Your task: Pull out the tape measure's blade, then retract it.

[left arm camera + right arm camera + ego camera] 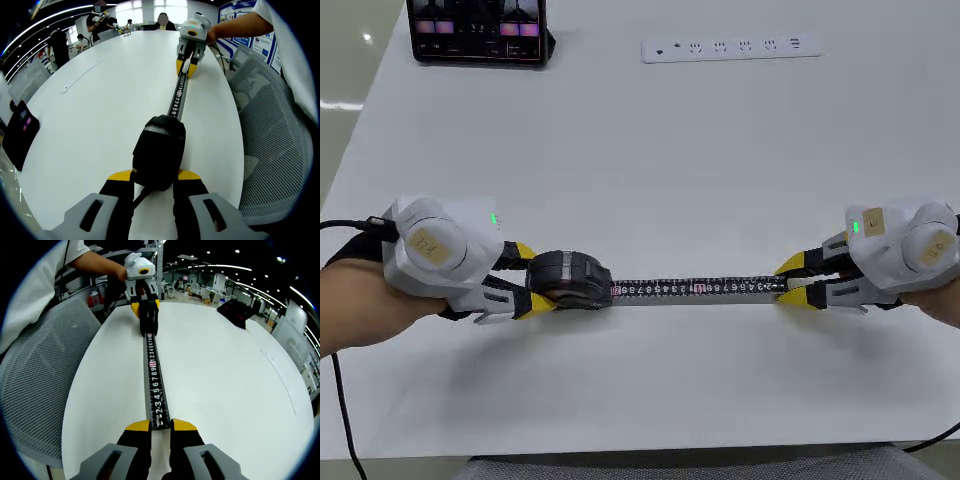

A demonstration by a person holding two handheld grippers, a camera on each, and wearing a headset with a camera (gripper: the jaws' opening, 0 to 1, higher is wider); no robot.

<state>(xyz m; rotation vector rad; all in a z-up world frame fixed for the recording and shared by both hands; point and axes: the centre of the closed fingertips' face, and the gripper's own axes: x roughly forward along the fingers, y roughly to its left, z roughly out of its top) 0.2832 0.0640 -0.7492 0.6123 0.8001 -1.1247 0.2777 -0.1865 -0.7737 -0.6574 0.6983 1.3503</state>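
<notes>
My left gripper (532, 277) is clamped on the black tape measure case (570, 280), which rests on the white table (620, 160). My right gripper (793, 282) pinches the blade (700, 288) by its tip. The blade lies extended flat between the two.

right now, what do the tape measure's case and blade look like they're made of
Case: looks like black moulded plastic, maybe rubberised; matte with a soft sheen on top. Blade: thin dark strip with printed white and red numerals, straight along its pulled-out length; probably coated steel, though the look leaves that open.
</notes>
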